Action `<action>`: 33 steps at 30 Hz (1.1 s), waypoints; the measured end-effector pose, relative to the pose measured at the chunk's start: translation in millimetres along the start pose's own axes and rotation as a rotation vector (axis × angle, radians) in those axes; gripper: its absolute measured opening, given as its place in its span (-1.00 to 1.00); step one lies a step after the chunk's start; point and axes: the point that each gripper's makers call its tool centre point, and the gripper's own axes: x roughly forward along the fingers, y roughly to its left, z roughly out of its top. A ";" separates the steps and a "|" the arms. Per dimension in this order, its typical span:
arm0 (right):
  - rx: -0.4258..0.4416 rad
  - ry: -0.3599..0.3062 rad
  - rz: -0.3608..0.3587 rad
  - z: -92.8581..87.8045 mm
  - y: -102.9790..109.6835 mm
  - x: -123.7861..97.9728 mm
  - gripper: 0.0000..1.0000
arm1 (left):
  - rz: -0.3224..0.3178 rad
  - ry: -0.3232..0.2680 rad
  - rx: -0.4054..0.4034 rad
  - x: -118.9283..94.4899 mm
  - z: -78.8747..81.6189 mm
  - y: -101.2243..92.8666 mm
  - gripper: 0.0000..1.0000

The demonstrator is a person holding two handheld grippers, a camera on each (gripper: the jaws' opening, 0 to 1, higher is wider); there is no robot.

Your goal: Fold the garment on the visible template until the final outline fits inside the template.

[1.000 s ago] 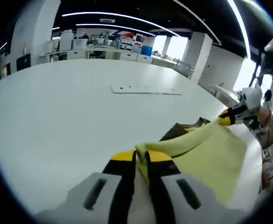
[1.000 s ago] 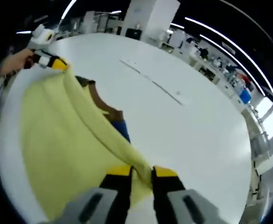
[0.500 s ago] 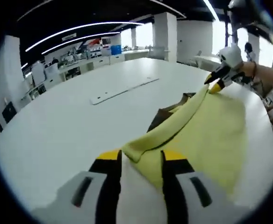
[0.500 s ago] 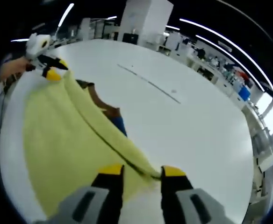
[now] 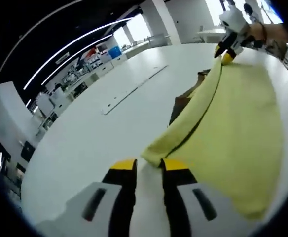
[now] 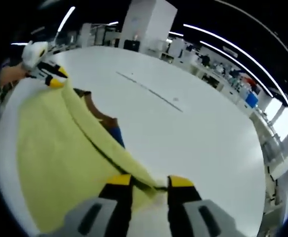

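A pale yellow garment [image 5: 233, 128] lies spread on the white table [image 5: 85, 133], its folded edge running between both grippers. My left gripper [image 5: 148, 165] stands open, and the garment's near corner [image 5: 154, 154] rests just past its yellow tips. My right gripper [image 6: 150, 181] is open too, with the other corner [image 6: 146, 183] lying loose between its tips. Each gripper shows in the other's view, at the far end of the fold: the right gripper [image 5: 226, 52] and the left gripper [image 6: 53, 79]. A brown piece [image 6: 97, 112] and a blue piece [image 6: 117, 136] poke out from under the fold.
A long thin white strip [image 5: 134, 89] lies on the table beyond the garment, also visible as the strip [image 6: 149, 89]. A person's hand [image 5: 270, 37] holds the far gripper. Office desks and pillars stand past the table's edge.
Both grippers were shut on the garment's folded edge a second ago; both have opened and let it go. The edge now rests on the table, and both cameras have shifted.
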 end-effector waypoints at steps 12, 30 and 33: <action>0.210 -0.049 -0.073 4.0 -13.8 10.3 -0.54 | 0.097 -0.121 -0.318 -11.1 20.3 29.8 -0.75; 0.292 -0.064 -0.072 7.0 -12.2 9.7 -0.49 | -0.026 -0.046 -0.211 -14.7 -0.8 3.9 -0.65; 0.298 -0.072 -0.055 11.2 -8.6 2.2 -0.40 | -0.035 -0.073 -0.292 -17.2 5.3 4.7 -0.58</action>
